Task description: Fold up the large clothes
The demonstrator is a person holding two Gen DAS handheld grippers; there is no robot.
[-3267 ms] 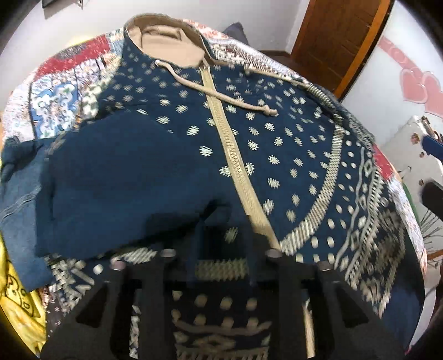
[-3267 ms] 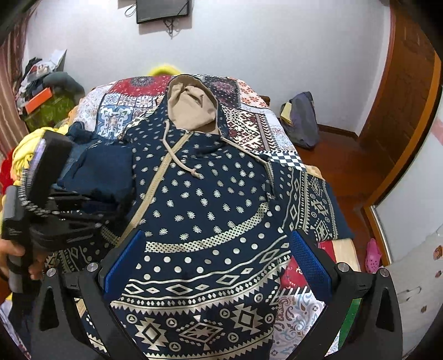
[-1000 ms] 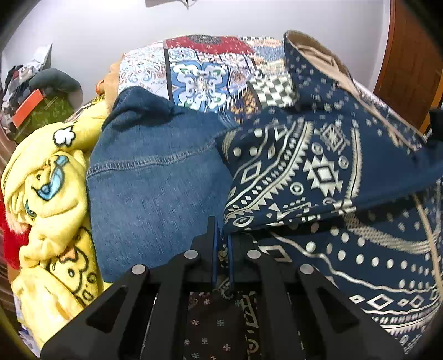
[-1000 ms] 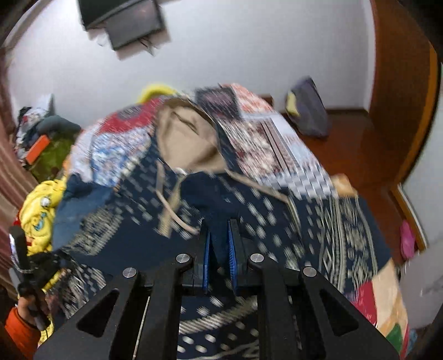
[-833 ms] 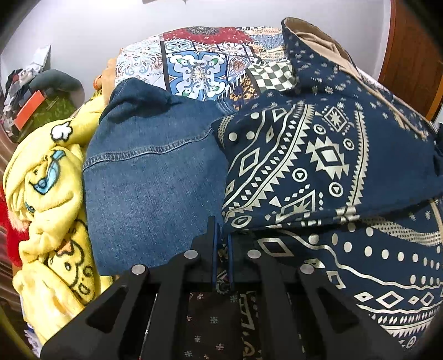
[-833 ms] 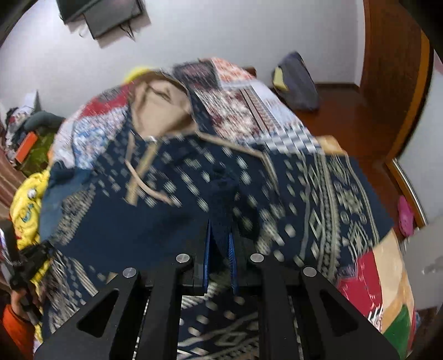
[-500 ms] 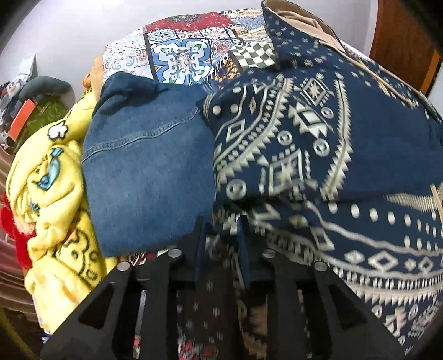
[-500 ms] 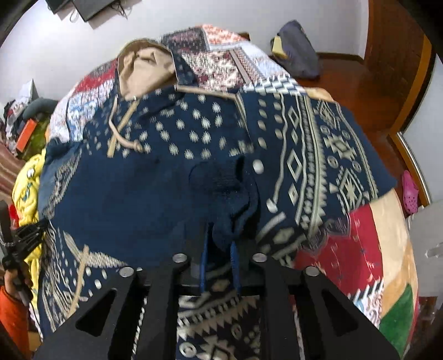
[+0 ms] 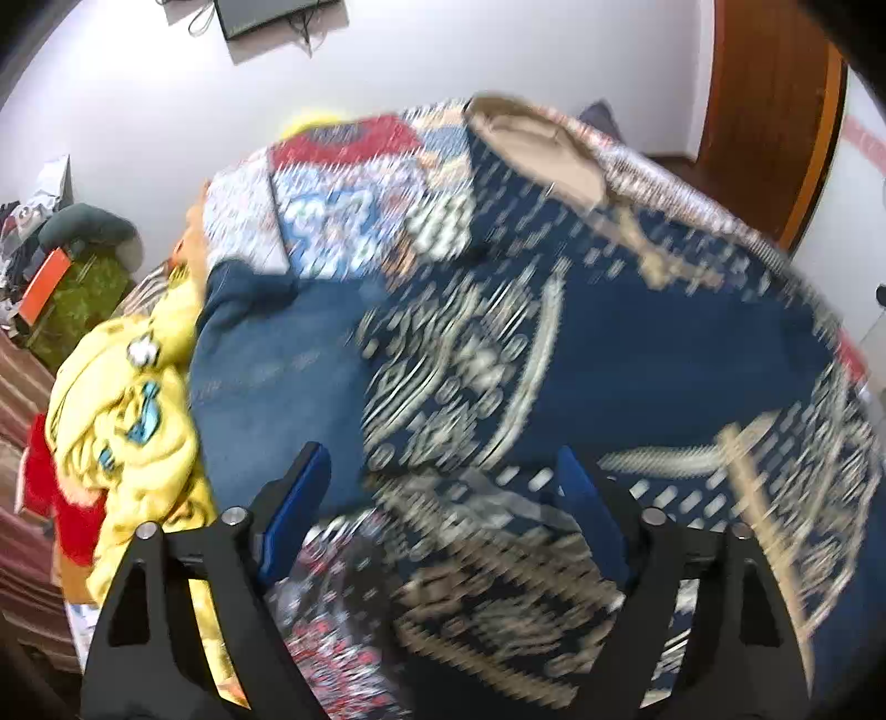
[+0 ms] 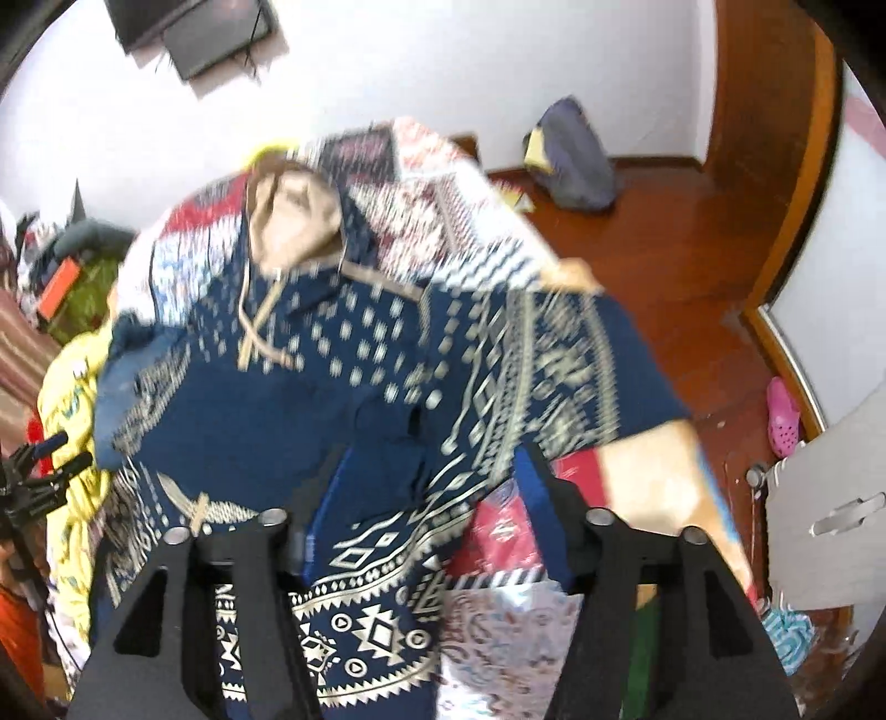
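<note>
Both of your views take in a bed (image 10: 487, 221) covered by a patchwork quilt, white walls, a dark screen (image 10: 194, 27) mounted high, a wooden door (image 9: 775, 111) and a red-brown floor (image 10: 681, 249) with a grey bag (image 10: 576, 155) against the wall. Your navy patterned hoodie (image 10: 343, 376) lies flat on the bed, its long axis running away from you: the tan-lined hood (image 10: 293, 216) points at the far wall, the hem sits nearest your grippers. One sleeve is folded across the chest; the other lies spread toward the door side. A denim garment (image 9: 277, 376) and a yellow cartoon blanket (image 9: 127, 410) lie just beside it on your left.

Your left gripper (image 9: 443, 515) hovers low over the hem's left corner, fingers (image 9: 293, 509) spread wide, holding nothing; that view is motion-blurred. Your right gripper (image 10: 432, 498) hangs above the hem's right part, angled down, fingers (image 10: 326, 498) also wide apart and empty.
</note>
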